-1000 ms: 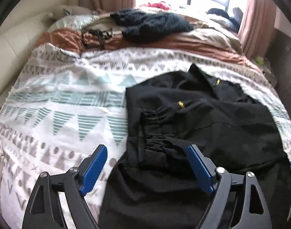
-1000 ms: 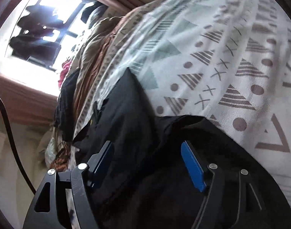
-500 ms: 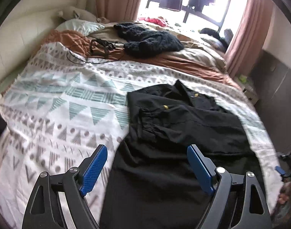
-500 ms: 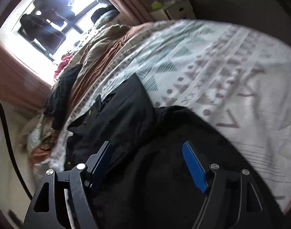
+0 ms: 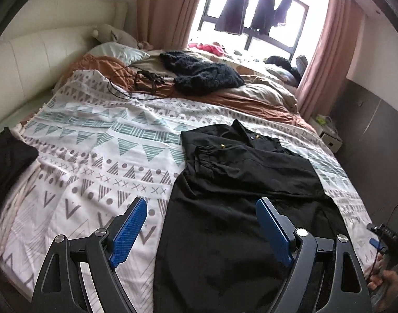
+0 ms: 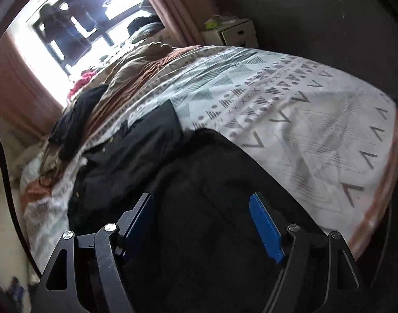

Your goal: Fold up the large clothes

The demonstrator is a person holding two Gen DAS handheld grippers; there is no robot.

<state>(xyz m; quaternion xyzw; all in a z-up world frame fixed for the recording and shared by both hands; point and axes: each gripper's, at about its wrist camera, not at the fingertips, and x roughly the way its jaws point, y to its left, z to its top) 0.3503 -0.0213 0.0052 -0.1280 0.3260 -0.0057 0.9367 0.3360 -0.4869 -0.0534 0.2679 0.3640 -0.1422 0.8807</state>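
Left wrist: left claw (image 5: 199, 230) and, seemingly, right claw (image 6: 202, 224) wide apart, empty, above black garment (image 5: 245, 182).

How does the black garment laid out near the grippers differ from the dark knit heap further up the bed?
The black garment is smooth fabric spread mostly flat, with one sleeve folded over it; the dark knit heap is fuzzy and bunched up. The black garment lies on the white patterned bedspread; the dark knit heap sits on the rust-brown bedding. The black garment covers far more of the bed. Both are dark, and no hand-held gripper holds either.
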